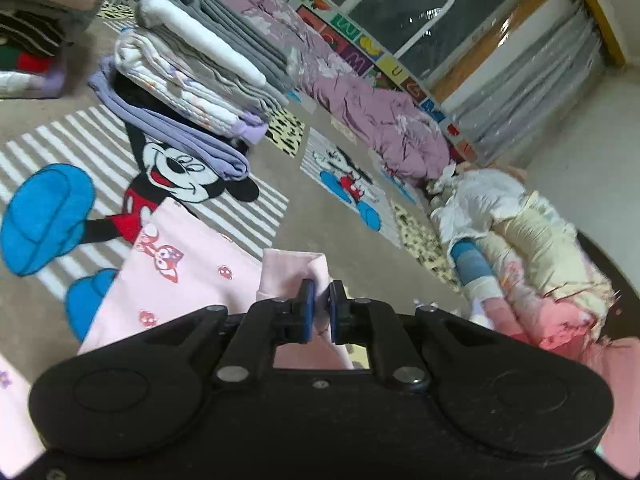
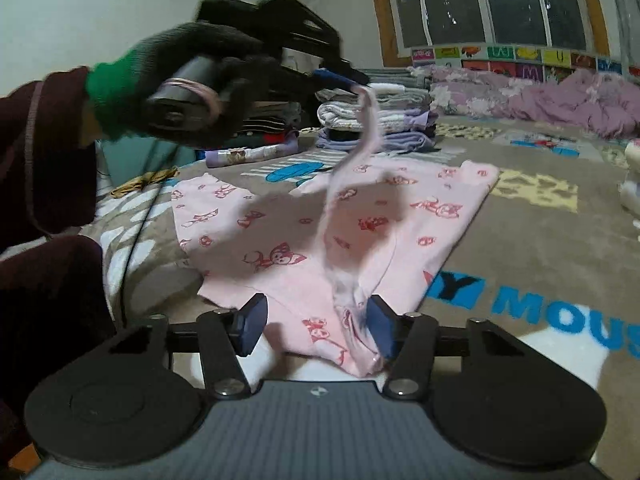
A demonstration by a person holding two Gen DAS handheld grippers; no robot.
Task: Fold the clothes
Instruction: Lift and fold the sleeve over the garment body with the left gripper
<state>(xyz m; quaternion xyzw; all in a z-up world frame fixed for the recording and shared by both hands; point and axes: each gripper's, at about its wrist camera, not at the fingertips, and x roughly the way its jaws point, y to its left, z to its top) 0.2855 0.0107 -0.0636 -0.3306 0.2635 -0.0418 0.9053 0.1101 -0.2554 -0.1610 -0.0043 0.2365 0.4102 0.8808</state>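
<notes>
Several folded stacks [image 1: 192, 60] already sitting on the cartoon-printed rug [image 1: 328, 232] in the left wrist view, with a loose heap of unfolded clothes [image 1: 532, 248] waiting at right, so judging the job partly done with plenty left; left gripper [image 1: 322, 308] pinching a cuff of the pink printed garment [image 1: 176, 272], jaws closed on the cloth, most of the garment cut off behind the gripper body. Moving to the right wrist view: pink garment lying partly flattened on the rug, one strip of it being lifted up by the left gripper in a gloved hand [image 2: 192, 68], badly blurred; right gripper [image 2: 316, 324] straddling the near bunched edge, jaws standing apart, right pad beside the fabric, contact hard to confirm; fold itself not yet made; sleeve or leg hard to tell.
</notes>
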